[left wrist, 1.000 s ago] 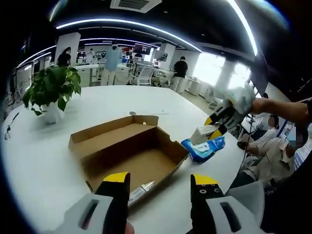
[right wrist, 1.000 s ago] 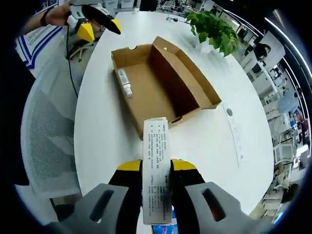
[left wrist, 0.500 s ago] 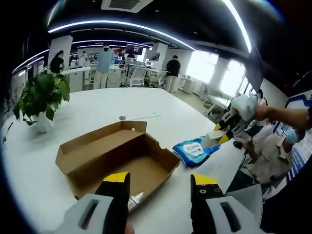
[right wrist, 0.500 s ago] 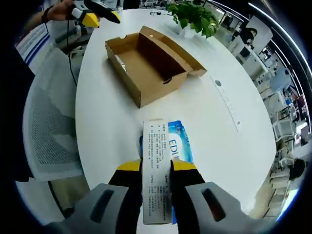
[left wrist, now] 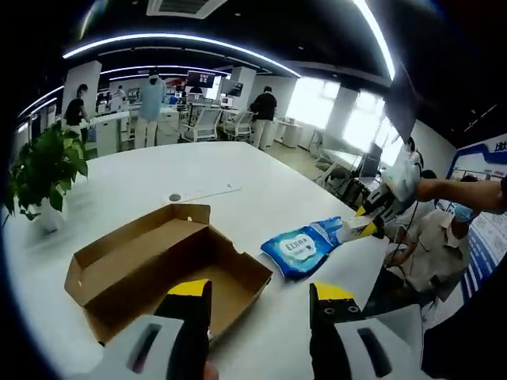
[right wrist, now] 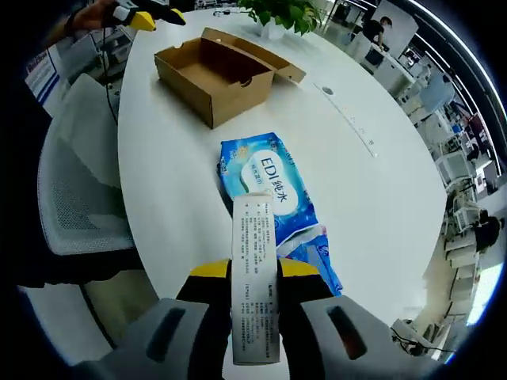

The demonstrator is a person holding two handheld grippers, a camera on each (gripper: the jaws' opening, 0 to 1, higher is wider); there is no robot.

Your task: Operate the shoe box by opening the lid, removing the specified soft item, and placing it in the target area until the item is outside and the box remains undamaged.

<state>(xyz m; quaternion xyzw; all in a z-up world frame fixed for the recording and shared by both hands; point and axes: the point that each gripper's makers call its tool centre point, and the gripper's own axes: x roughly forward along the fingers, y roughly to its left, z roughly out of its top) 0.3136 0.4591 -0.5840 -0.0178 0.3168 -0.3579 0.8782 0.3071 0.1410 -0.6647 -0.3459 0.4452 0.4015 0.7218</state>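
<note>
The open brown shoe box (left wrist: pixel 158 261) lies on the round white table (left wrist: pixel 238 170), its lid folded back. To its right a blue pack of wet wipes (left wrist: pixel 305 245) rests flat on the table. My left gripper (left wrist: pixel 260 297) is open above the box's near edge, nothing between its yellow-tipped jaws. In the right gripper view, my right gripper (right wrist: pixel 253 273) is shut on a slim white carton (right wrist: pixel 255 237) with printed text, held over the wipes pack (right wrist: pixel 265 186). The shoe box (right wrist: pixel 214 71) lies farther off. The right gripper (left wrist: pixel 368 220) also appears at the table's right edge.
A potted plant (left wrist: pixel 40 170) stands at the table's far left. A grey mesh chair (right wrist: pixel 79 190) sits beside the table edge. A seated person (left wrist: pixel 432 245) is at the right. Several people and desks fill the office behind.
My right gripper has pulled back from the shoe box with the white carton, past the wipes pack, towards the table edge. The left gripper view has swung rightward; the box and pack lie unmoved.
</note>
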